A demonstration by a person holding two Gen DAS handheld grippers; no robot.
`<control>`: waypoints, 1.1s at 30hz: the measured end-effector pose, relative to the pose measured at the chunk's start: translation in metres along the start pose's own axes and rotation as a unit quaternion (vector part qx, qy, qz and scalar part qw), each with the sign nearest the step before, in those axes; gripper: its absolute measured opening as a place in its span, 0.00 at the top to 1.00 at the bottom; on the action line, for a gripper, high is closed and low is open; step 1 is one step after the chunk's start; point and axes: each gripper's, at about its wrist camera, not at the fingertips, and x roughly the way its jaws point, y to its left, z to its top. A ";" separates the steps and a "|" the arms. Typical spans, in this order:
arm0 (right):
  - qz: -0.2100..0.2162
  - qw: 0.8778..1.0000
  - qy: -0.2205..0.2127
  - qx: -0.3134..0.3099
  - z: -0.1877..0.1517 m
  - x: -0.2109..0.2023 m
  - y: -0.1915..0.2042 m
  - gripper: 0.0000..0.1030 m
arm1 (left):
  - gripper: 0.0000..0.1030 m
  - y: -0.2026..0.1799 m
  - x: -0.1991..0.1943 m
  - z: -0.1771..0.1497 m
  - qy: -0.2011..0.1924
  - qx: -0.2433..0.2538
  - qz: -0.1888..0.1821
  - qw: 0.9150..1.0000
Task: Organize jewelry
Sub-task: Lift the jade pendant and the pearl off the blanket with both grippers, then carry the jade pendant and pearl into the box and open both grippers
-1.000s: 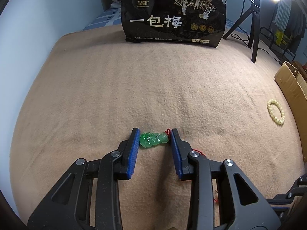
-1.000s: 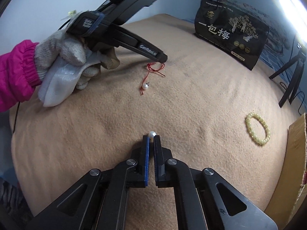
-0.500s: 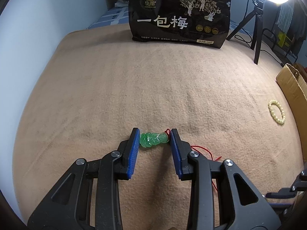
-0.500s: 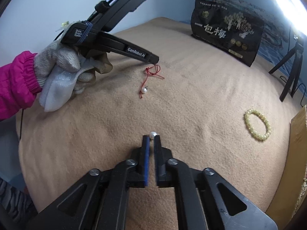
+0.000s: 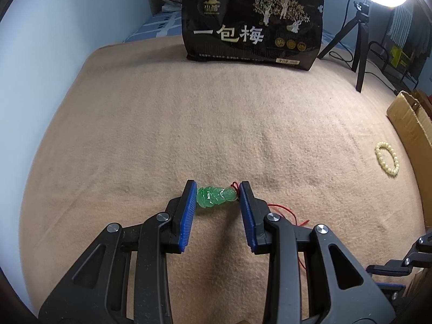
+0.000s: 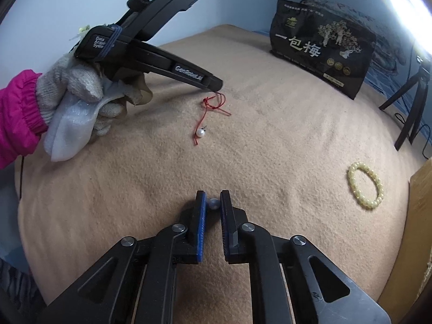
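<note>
Showing only rightward: second pearl [image 6: 201, 132].

The pendant [image 5: 214, 197] sits between the jaws of the left gripper [image 5: 216, 198] on the blanket [image 5: 216, 124], its cord [image 5: 286, 212] trailing right. Right of it, well apart, lies the bead bracelet [image 5: 387, 158], just beside the cardboard box [image 5: 410, 124]. Behind, at the blanket's far edge, stands the snack bag [image 5: 252, 24]. One pearl [image 6: 201, 132] lies by the cord's end; another pearl [image 6: 213, 204] sits between the right gripper [image 6: 213, 205] jaws.

Black left gripper [image 5: 216, 197] with 2 blue-padded fingers and silver screws; knit glove [image 6: 78, 86], pink sleeve [image 6: 19, 116].
</note>
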 end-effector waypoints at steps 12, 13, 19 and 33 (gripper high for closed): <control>-0.028 0.998 -0.052 0.027 -0.002 -0.071 -0.006 0.91 | 0.69 0.002 -0.080 0.013 -0.050 -0.020 -0.021 0.998; -0.031 0.997 -0.057 0.030 -0.002 -0.078 -0.007 0.91 | 0.69 0.000 -0.087 0.015 -0.055 -0.019 -0.022 0.998; -0.053 0.994 -0.081 0.044 -0.009 -0.121 -0.015 0.91 | 0.69 -0.019 -0.133 0.022 -0.078 -0.007 -0.034 0.996; -0.117 0.982 -0.111 0.097 -0.049 -0.211 -0.059 0.91 | 0.69 -0.105 -0.205 0.020 -0.108 0.035 -0.099 0.989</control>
